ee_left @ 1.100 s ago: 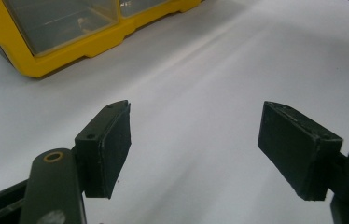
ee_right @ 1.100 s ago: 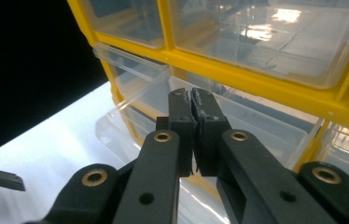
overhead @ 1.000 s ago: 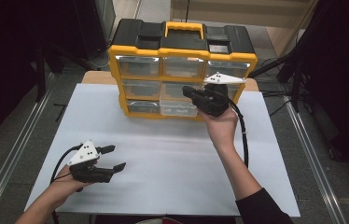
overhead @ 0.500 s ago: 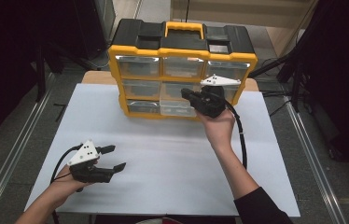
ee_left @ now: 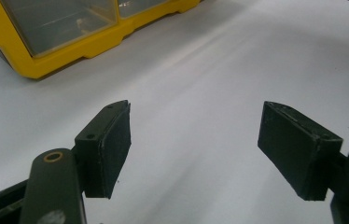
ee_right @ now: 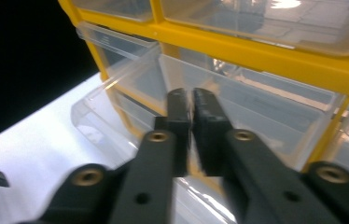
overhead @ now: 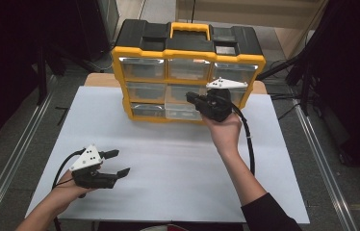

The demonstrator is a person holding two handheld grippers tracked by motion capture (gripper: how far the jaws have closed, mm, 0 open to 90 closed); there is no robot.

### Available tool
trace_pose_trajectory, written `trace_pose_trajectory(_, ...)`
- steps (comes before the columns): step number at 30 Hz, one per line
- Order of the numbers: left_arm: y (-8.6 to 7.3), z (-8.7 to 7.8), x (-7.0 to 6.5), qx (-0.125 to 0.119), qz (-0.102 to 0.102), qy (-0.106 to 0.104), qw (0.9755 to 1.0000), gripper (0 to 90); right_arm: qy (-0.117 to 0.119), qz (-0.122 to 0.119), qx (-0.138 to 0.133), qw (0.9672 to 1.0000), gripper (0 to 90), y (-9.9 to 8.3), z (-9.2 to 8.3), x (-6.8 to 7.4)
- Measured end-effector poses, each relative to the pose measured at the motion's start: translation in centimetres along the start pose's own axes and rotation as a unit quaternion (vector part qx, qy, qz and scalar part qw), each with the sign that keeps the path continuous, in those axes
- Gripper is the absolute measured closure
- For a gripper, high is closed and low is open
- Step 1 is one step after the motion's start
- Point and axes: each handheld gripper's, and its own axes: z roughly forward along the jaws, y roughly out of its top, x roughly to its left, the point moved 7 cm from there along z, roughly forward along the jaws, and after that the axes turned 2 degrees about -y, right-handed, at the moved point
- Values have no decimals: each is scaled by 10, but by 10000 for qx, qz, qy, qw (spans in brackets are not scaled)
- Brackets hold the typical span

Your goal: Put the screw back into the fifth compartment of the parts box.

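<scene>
A yellow and black organizer (overhead: 187, 48) with clear drawers stands at the far side of the white table (overhead: 168, 183). Its bottom middle drawer (overhead: 180, 111) (ee_right: 256, 121) is pulled partly out. My right gripper (overhead: 190, 98) (ee_right: 192, 100) hovers over that drawer's front. Its jaws have just been opening and stand a narrow slit apart. The drawer's clear rim runs by the tips, and I see nothing pinched in the slit. My left gripper (overhead: 120, 162) (ee_left: 193, 140) rests low over the near left of the table, open, with only bare table between its pads.
Metal rails run along both sides of the table on the floor. Dark curtains and stands crowd the left and right. A black cable (overhead: 250, 144) trails from the right gripper along the forearm. Bare white table lies between the two hands.
</scene>
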Motion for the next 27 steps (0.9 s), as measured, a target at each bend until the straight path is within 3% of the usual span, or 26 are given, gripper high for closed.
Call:
trace_pose_trajectory(3, 0, 0, 0, -27, -21, 1, 10000, 257, 156, 108, -35, 9998, 723, 2, -2, 1)
trace_pose_trajectory(12, 1, -1, 0, -26, 10, 10, 10000, 257, 362, -1, -226, 9991, 377, 7, -9, 7)
trace_pose_trajectory(20, 1, -2, 0, -33, 13, 27, 10000, 257, 317, -118, -265, 9991, 254, 10, -20, 14)
trace_pose_trajectory(27, 1, -2, 0, -40, 11, 20, 10000, 257, 361, -151, -198, 9990, 242, 8, -25, 18)
